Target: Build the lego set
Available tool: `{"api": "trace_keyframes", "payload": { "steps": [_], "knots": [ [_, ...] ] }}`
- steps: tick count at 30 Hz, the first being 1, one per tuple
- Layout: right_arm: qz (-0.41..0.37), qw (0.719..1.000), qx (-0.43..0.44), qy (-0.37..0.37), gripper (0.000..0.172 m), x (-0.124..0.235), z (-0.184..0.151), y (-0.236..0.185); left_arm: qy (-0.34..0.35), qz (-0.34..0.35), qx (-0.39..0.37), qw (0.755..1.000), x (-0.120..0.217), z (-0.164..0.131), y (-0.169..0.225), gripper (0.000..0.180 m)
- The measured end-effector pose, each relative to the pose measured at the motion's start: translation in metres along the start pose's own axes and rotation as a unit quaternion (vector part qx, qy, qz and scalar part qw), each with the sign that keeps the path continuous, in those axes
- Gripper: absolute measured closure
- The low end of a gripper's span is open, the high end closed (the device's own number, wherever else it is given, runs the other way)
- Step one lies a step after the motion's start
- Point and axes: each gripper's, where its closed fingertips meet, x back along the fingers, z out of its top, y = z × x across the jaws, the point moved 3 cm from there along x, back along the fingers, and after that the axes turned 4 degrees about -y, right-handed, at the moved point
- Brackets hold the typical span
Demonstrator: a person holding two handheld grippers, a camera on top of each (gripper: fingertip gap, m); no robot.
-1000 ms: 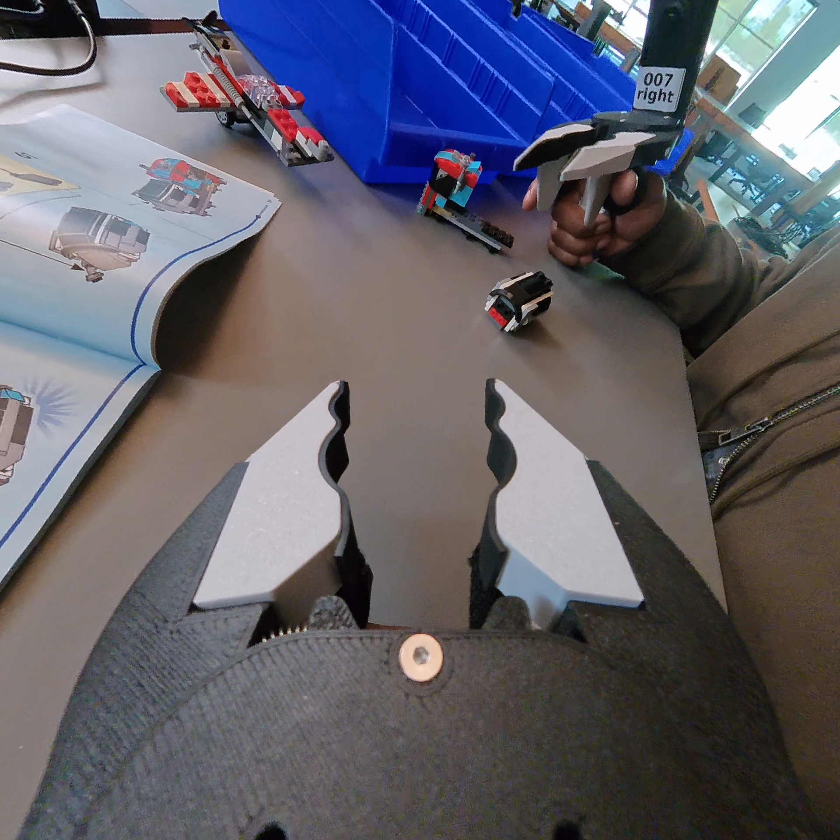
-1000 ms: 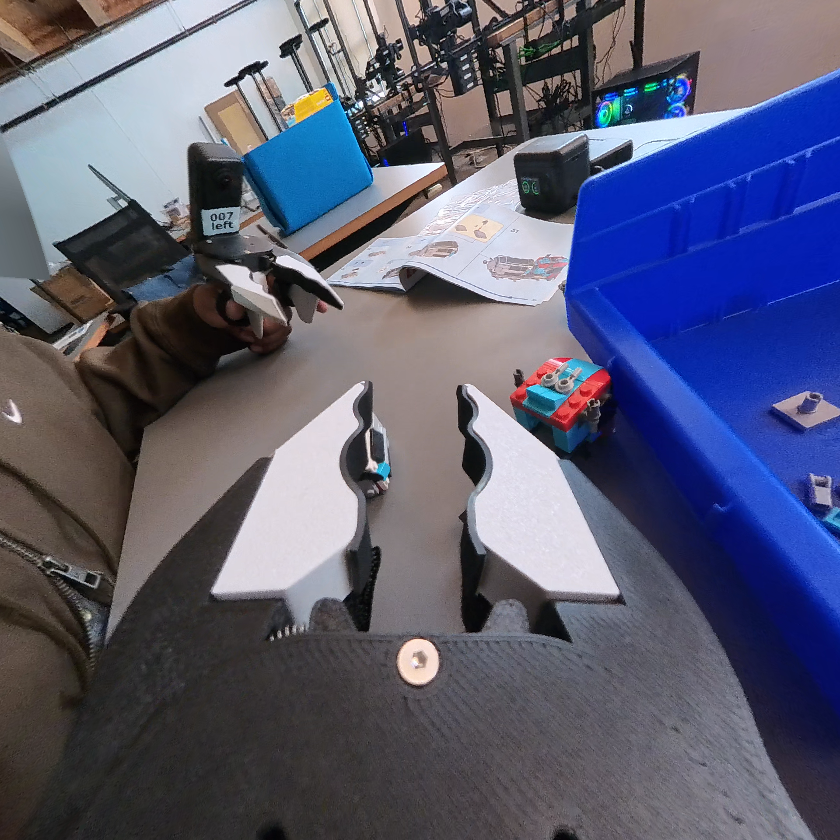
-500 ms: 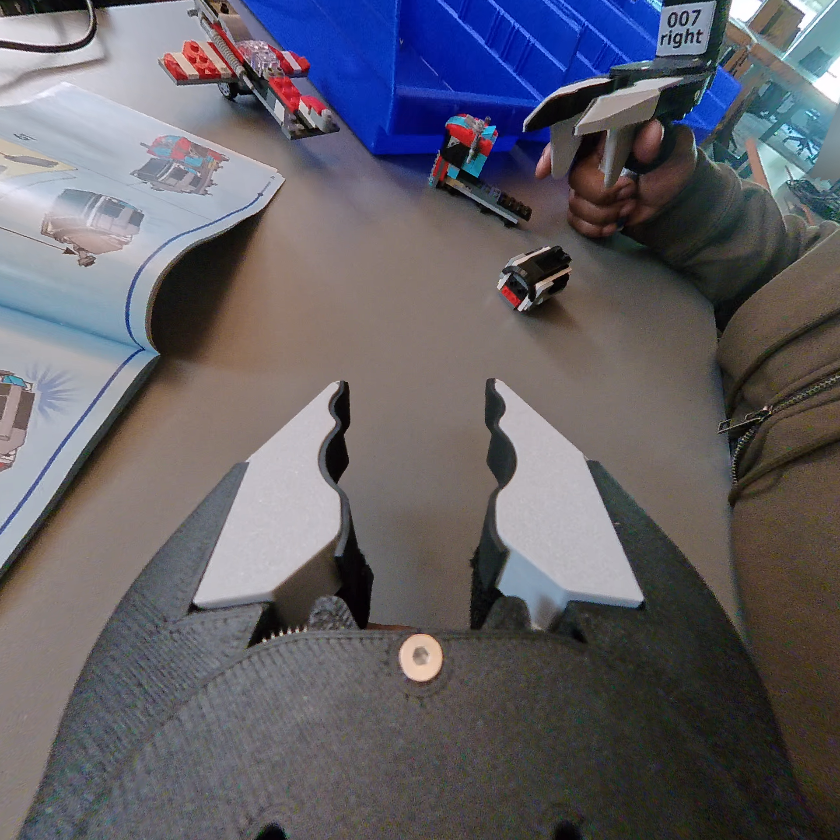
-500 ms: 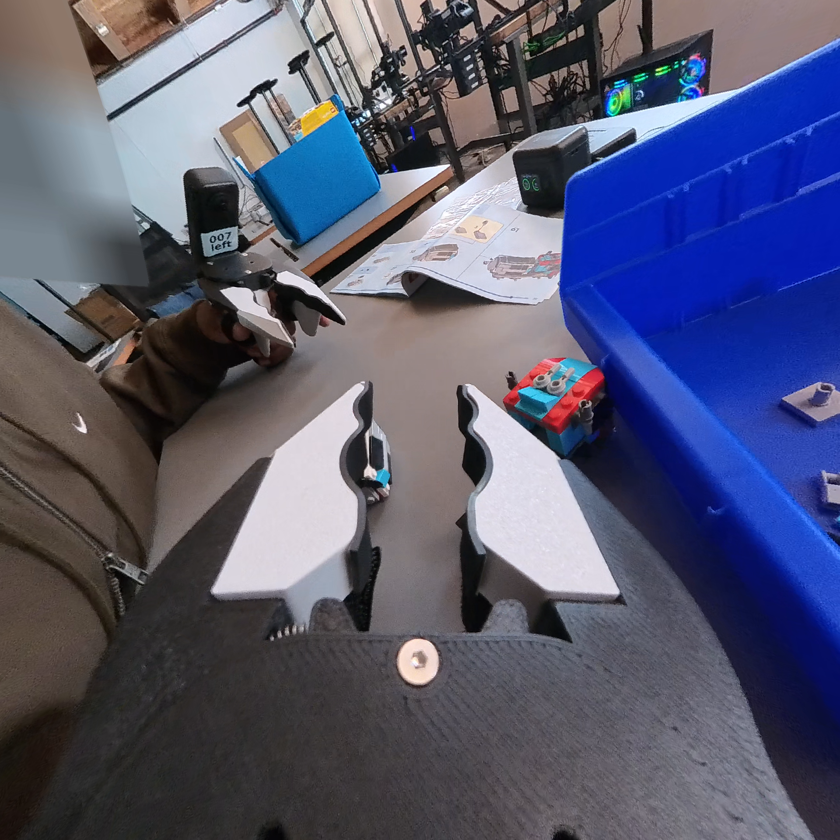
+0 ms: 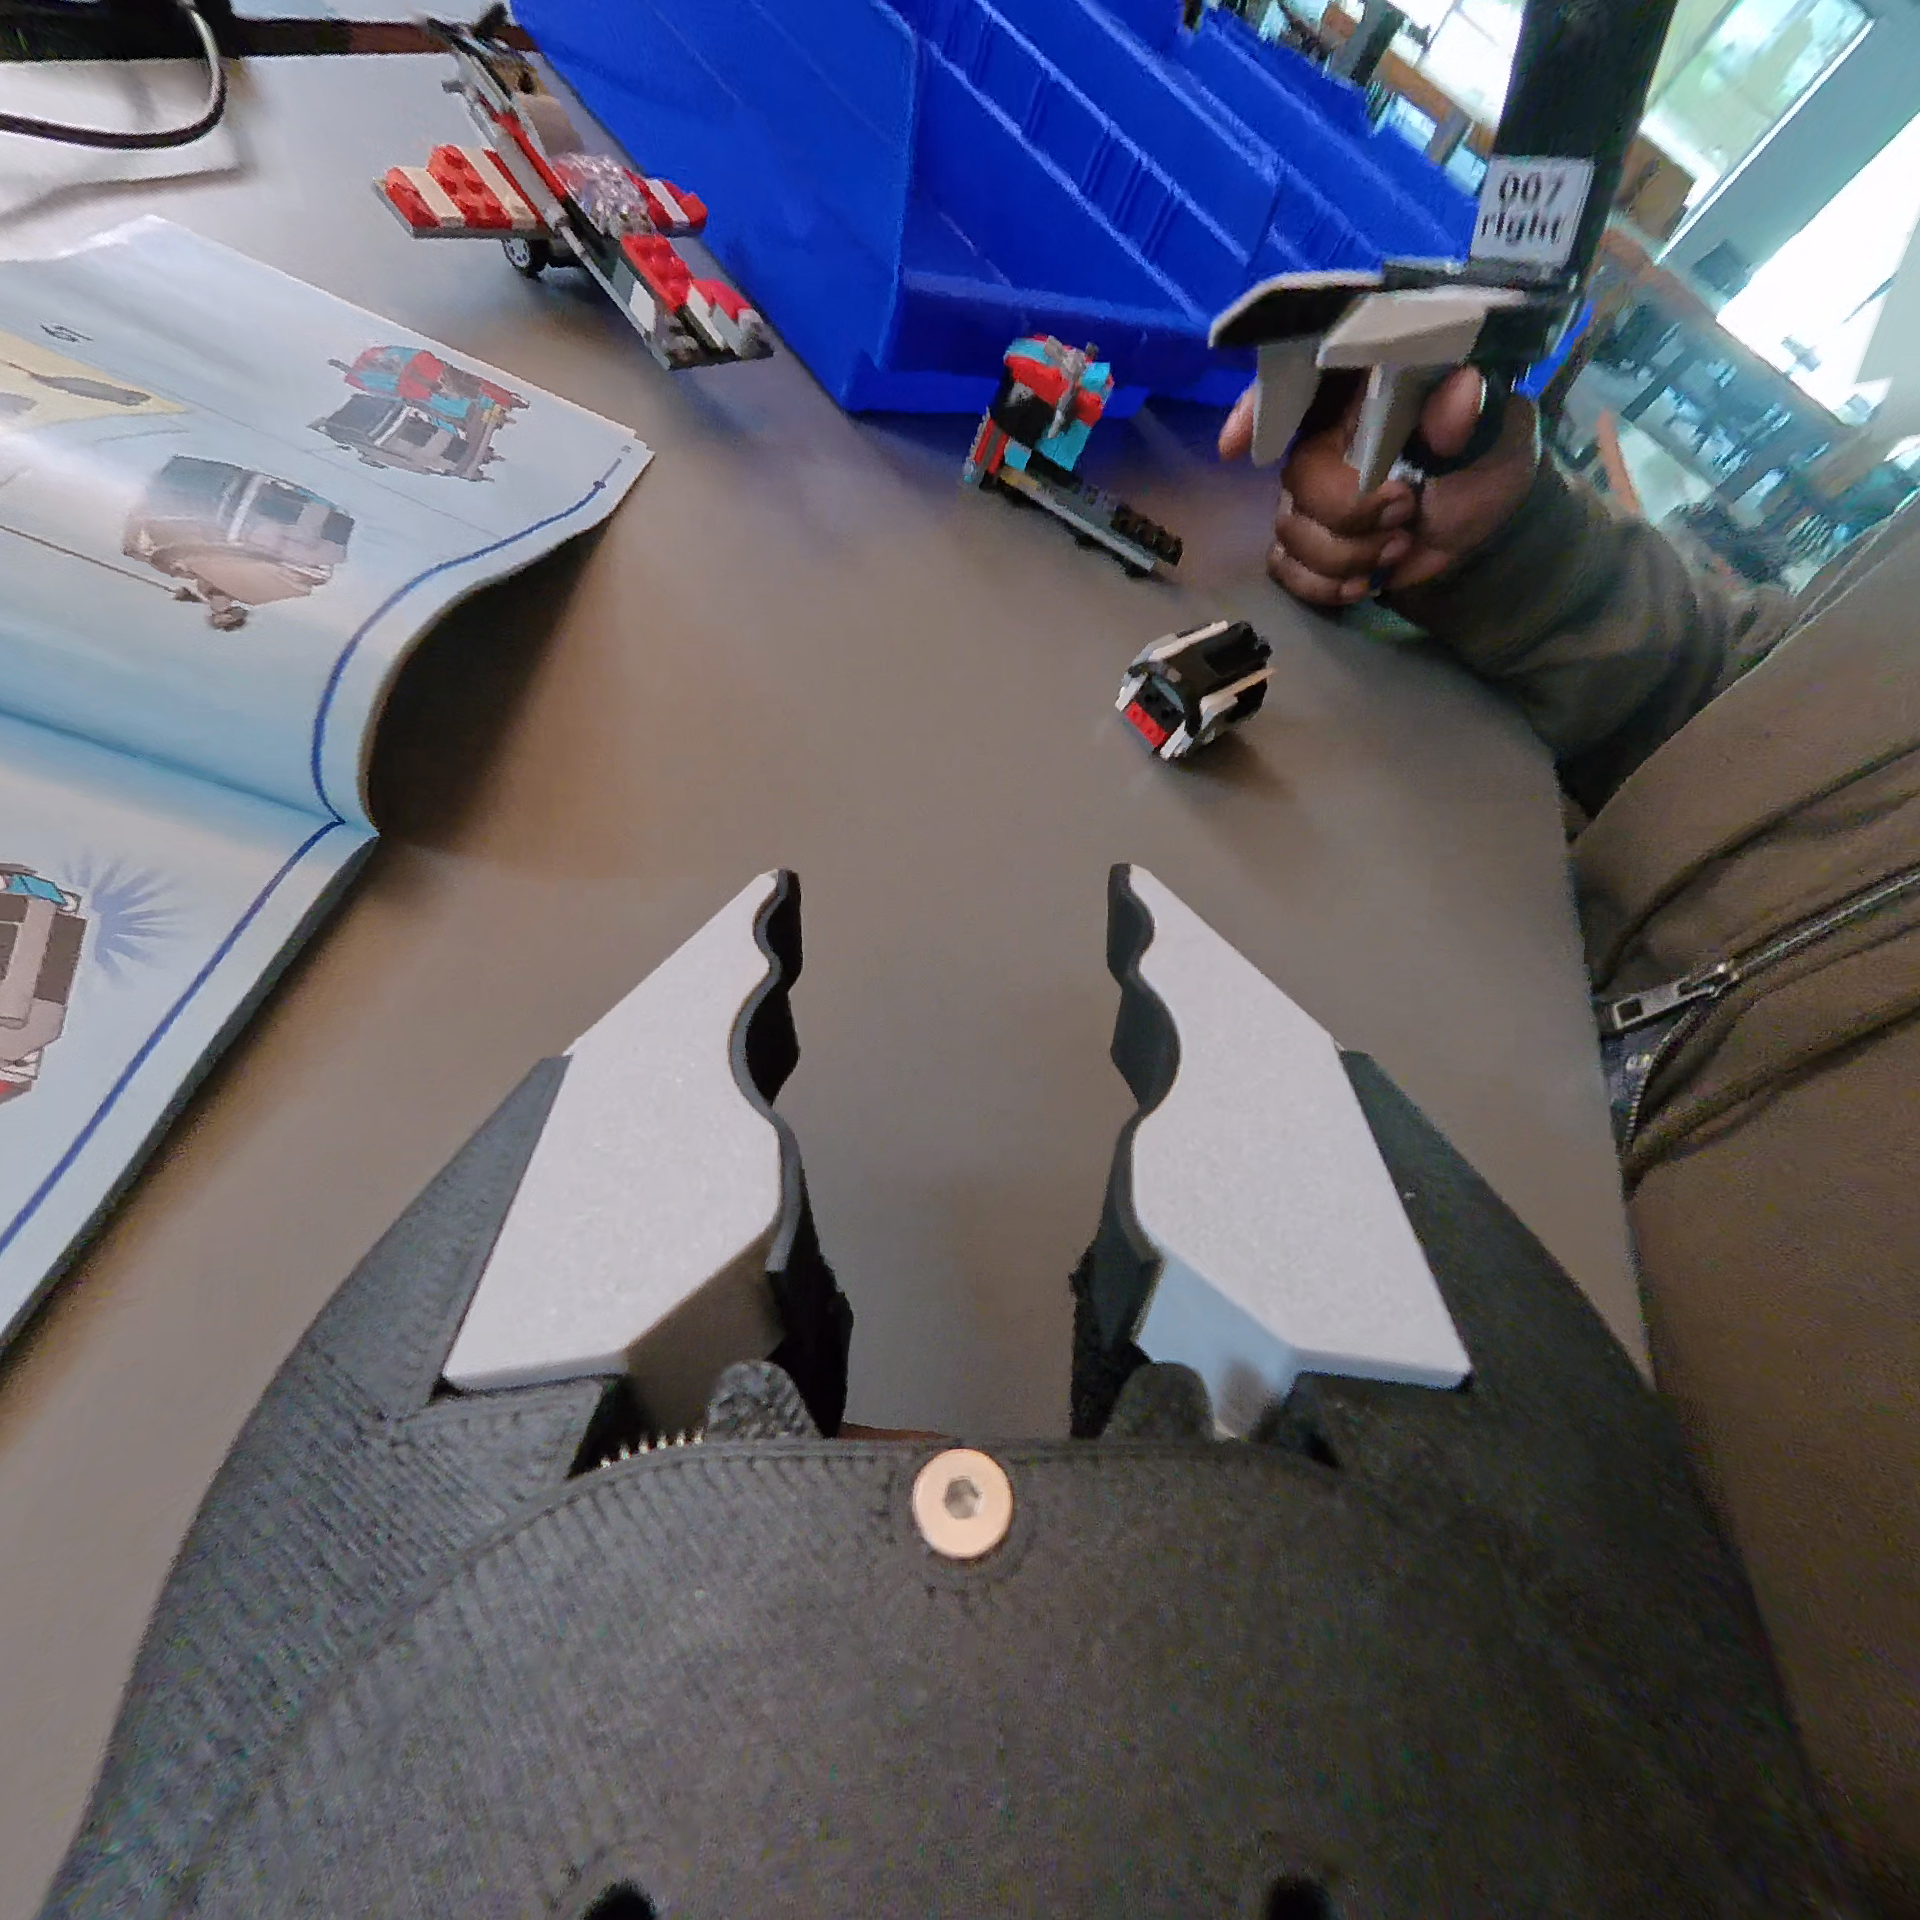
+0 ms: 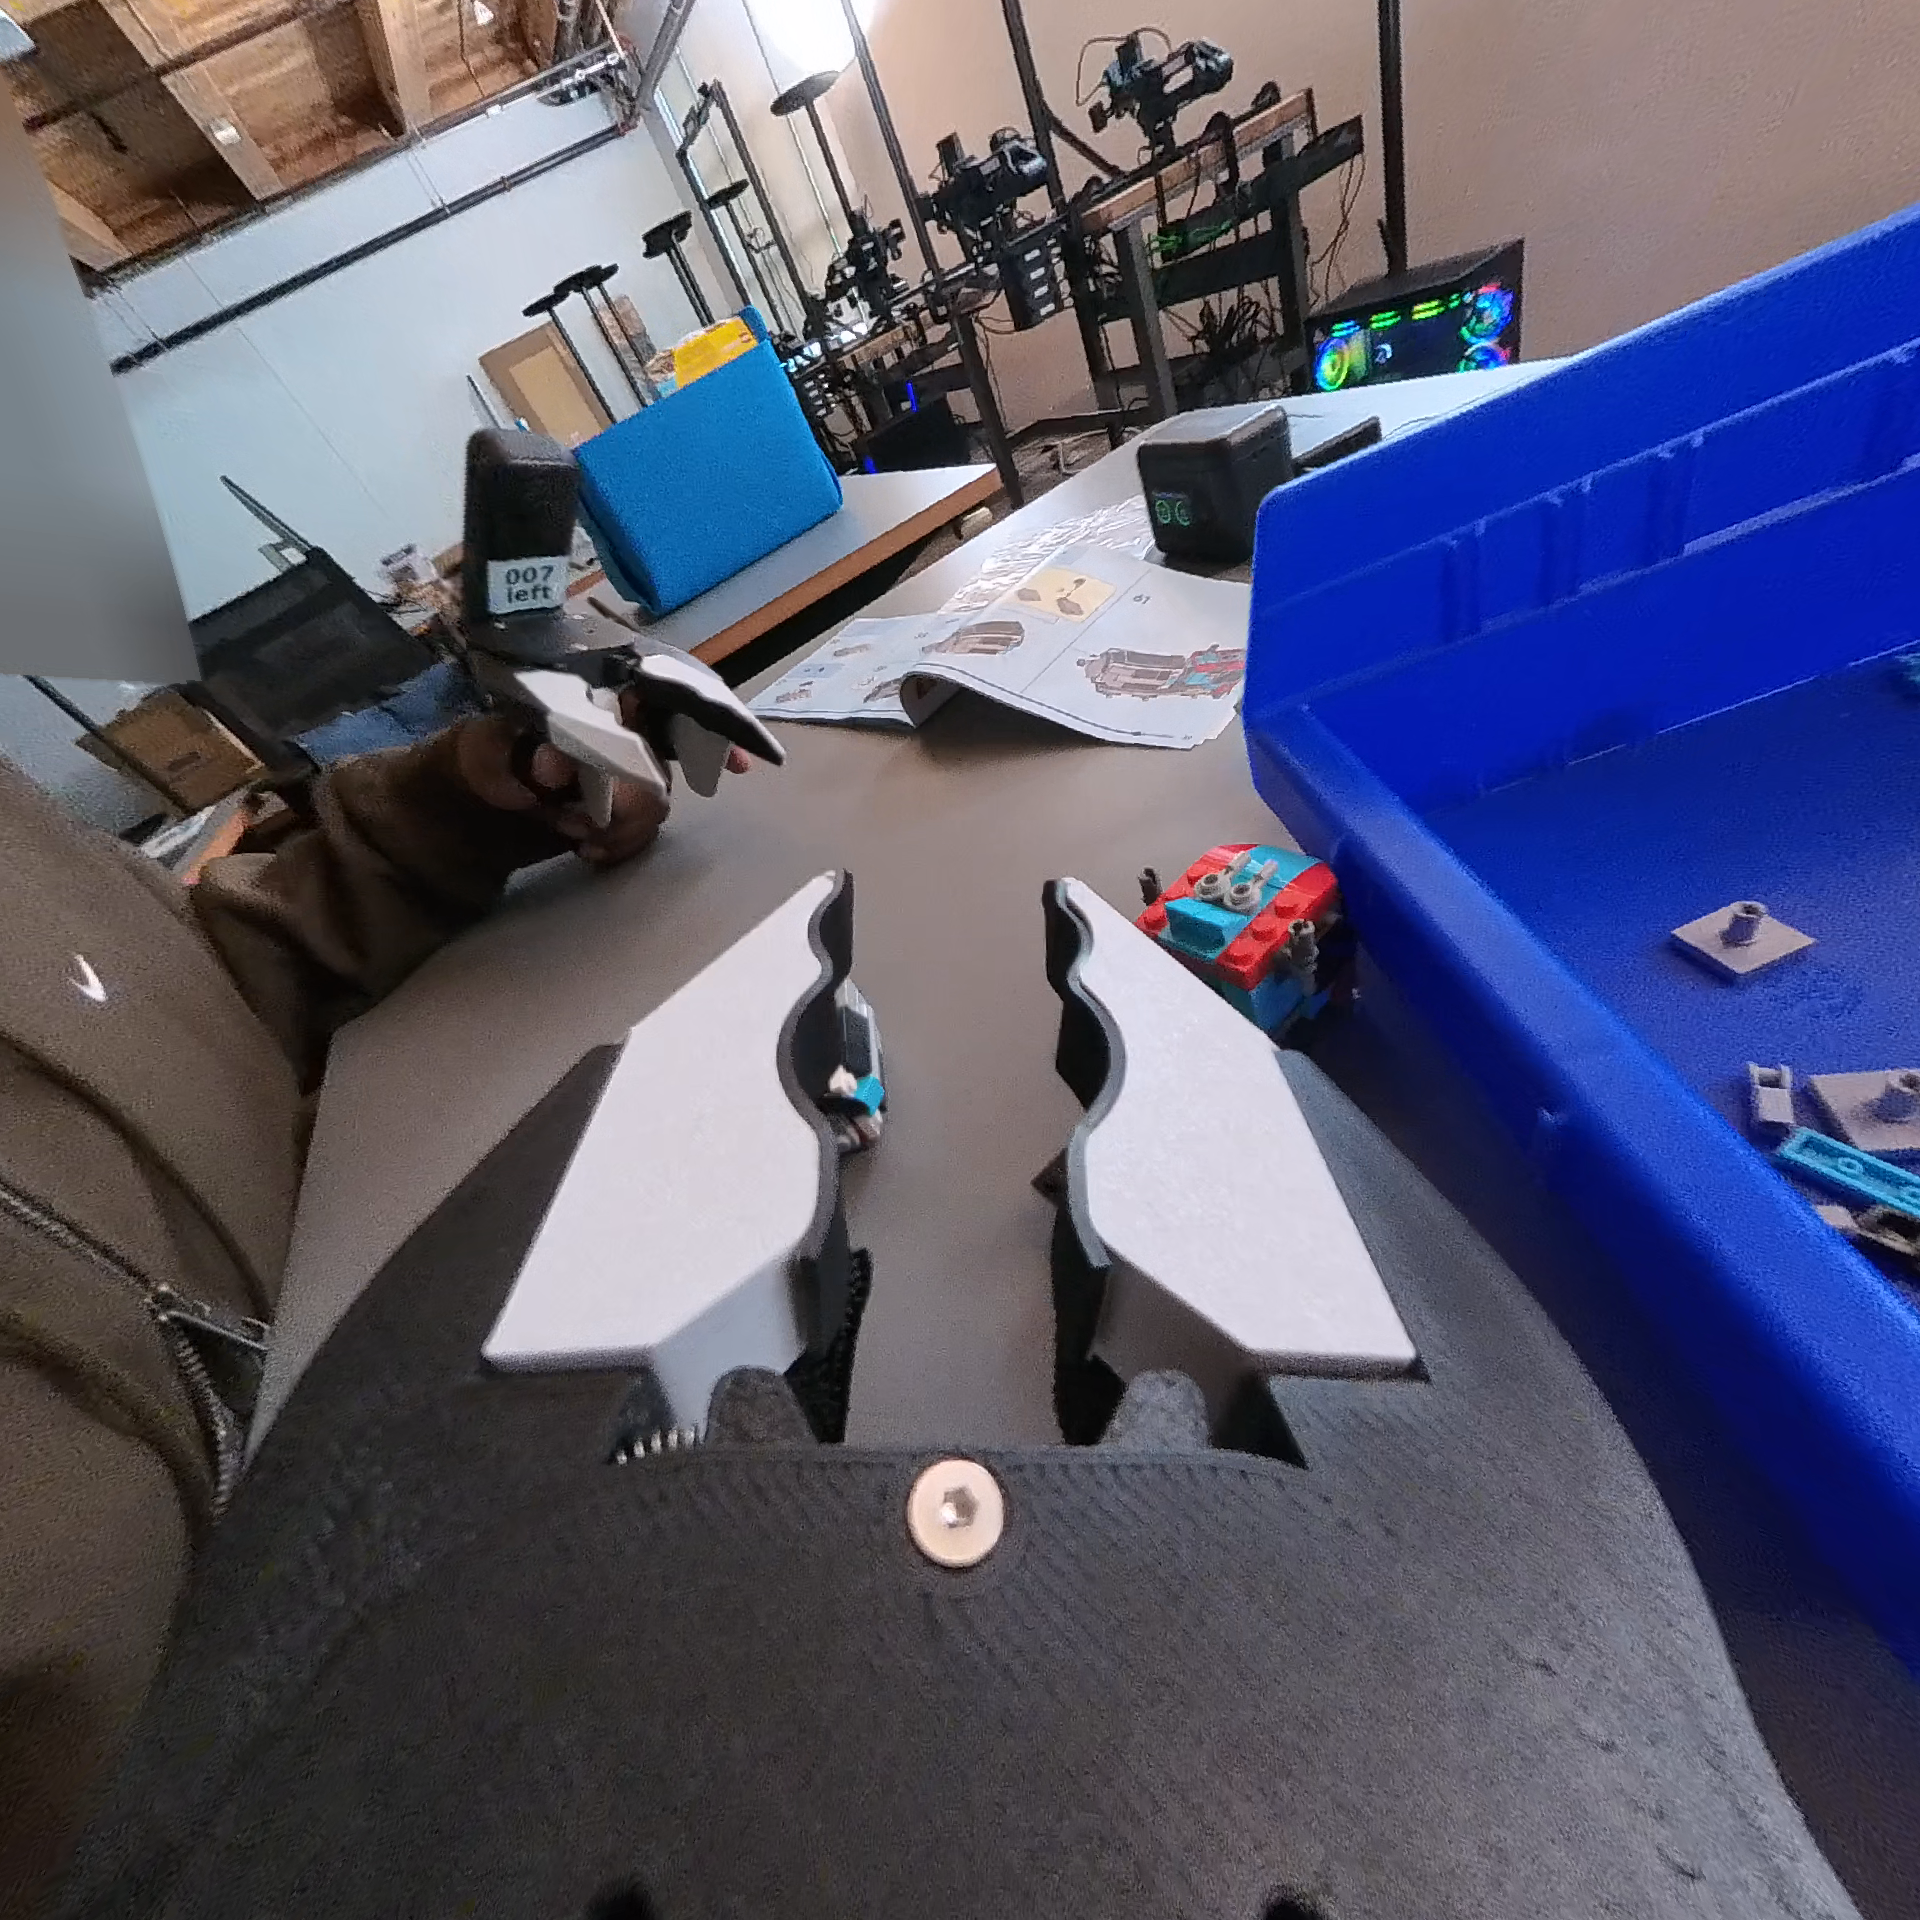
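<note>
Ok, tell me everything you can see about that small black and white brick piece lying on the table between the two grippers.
The small black and white brick piece is a stubby build of plastic bricks: a black body, white and grey angled plates along its sides, and a red studded face at one end. It lies alone on the grey table, apart from the red and teal build near the blue bin. In the right wrist view it shows partly behind the right gripper's left finger, with a teal bit visible; nothing grips it.
</note>
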Motion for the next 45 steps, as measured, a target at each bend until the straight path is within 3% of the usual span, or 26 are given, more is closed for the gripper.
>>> {"api": "trace_keyframes", "payload": {
  "steps": [6, 12, 23, 33, 45],
  "knots": [
    [-0.018, 0.999, 0.022, 0.03, 0.135, 0.034, 0.006, 0.003, 0.035, 0.035, 0.031, 0.998, 0.003, 0.009, -0.013, 0.121],
    [-0.037, 0.998, 0.022, 0.045, 0.135, 0.068, 0.007, 0.018, 0.039, 0.066, 0.026, 0.997, -0.016, 0.018, -0.013, 0.121],
    [-0.026, 0.999, 0.019, 0.01, 0.135, 0.09, -0.005, 0.03, 0.022, 0.091, 0.023, 0.995, -0.047, 0.027, -0.011, 0.122],
    [-0.007, 0.999, -0.002, 0.035, 0.135, 0.126, -0.004, 0.04, 0.025, 0.113, 0.029, 0.993, -0.06, 0.035, -0.014, 0.122],
    [-0.004, 0.999, -0.004, 0.039, 0.135, 0.164, -0.006, 0.052, 0.017, 0.097, 0.035, 0.995, -0.099, 0.051, -0.009, 0.124]
  ]
}}
